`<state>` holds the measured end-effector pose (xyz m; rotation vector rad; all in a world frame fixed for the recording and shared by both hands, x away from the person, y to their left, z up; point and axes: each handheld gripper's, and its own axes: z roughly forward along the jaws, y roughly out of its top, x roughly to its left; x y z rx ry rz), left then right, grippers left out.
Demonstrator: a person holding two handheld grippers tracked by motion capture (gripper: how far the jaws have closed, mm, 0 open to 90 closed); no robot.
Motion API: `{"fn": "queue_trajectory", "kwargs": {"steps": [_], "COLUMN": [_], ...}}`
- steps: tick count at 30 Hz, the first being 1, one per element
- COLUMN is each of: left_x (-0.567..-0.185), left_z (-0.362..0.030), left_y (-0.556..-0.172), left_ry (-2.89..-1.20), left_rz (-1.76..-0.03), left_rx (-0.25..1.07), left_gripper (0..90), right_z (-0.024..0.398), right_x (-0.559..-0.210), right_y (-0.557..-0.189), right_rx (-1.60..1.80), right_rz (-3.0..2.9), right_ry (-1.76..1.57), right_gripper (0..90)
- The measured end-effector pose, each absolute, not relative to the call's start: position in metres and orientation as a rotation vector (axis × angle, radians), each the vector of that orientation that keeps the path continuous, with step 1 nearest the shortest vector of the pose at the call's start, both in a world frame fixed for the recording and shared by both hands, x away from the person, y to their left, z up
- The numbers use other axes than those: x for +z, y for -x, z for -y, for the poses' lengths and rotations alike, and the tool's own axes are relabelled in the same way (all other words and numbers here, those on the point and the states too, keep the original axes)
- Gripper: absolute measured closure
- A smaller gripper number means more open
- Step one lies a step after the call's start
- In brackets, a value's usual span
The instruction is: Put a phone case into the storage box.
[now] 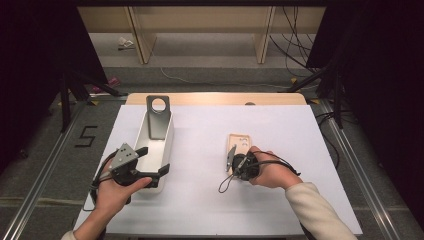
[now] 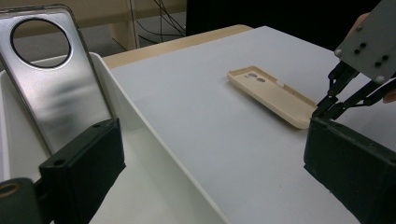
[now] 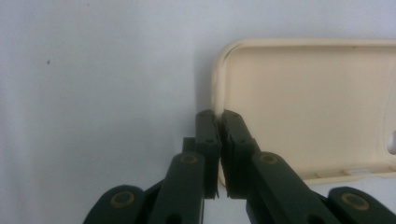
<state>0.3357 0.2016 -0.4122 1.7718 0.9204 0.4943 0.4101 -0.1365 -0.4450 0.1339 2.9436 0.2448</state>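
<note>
The right tool sits over the near end of the cream phone case, which lies open side up on the white bench, right of centre and well apart from the white tray. In the right gripper view the two black jaws stand almost together, with the raised side wall of the cream phone case pinched between their tips: the tool is clamped on the rim of the case near one rounded corner, one jaw outside the wall and the other inside the shell. The case rests flat on the bench; its camera cut-outs lie at the far end, as the left gripper view shows. The right hand wraps the tool body, and a cable loops from it onto the bench. The left tool is held at the near end of the white tray, its jaws spread wide and gripping nothing; one jaw lies inside the tray and the other over the bench outside its right wall. A silver phone case with a round camera opening stands tilted against the far end of the tray, inside it. The left hand holds the tool from below. The right tool shows at the upper right of the left gripper view.
</note>
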Motion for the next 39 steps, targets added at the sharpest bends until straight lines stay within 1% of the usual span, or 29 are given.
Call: {"fn": "queue_trajectory", "kwargs": {"steps": [8, 11, 18, 25, 27, 33, 39], "left_x": [-0.412, -0.412, -0.411, -0.405, -0.403, -0.395, -0.384], "left_z": [-0.202, -0.202, -0.202, -0.199, -0.198, -0.186, -0.163], "left_y": [-0.336, -0.336, -0.337, -0.341, -0.343, -0.353, -0.369], "left_ry": [-1.772, -1.772, -1.767, -1.755, -1.760, -1.779, -1.817], "left_rz": [-0.921, -0.921, -0.925, -0.928, -0.932, -0.914, -0.880], "left_rx": [0.495, 0.495, 0.494, 0.483, 0.478, 0.468, 0.450], "left_gripper": [5.0, 5.2, 6.1, 9.4, 12.9, 15.1, 15.9], "right_z": [0.144, 0.147, 0.148, 0.144, 0.141, 0.132, 0.126], "right_x": [-0.435, -0.431, -0.426, -0.421, -0.420, -0.417, -0.415], "right_y": [-0.409, -0.408, -0.407, -0.401, -0.395, -0.383, -0.376], "right_rx": [0.383, 0.507, 0.653, 0.783, 0.818, 0.852, 0.874], "right_rz": [-2.933, -2.935, -2.899, -2.859, -2.846, -2.839, -2.839], "right_ry": [-0.208, -0.273, -0.304, -0.309, -0.298, -0.254, -0.214], "right_gripper": [87.0, 87.0, 87.1, 87.2, 87.3, 87.4, 87.5]}}
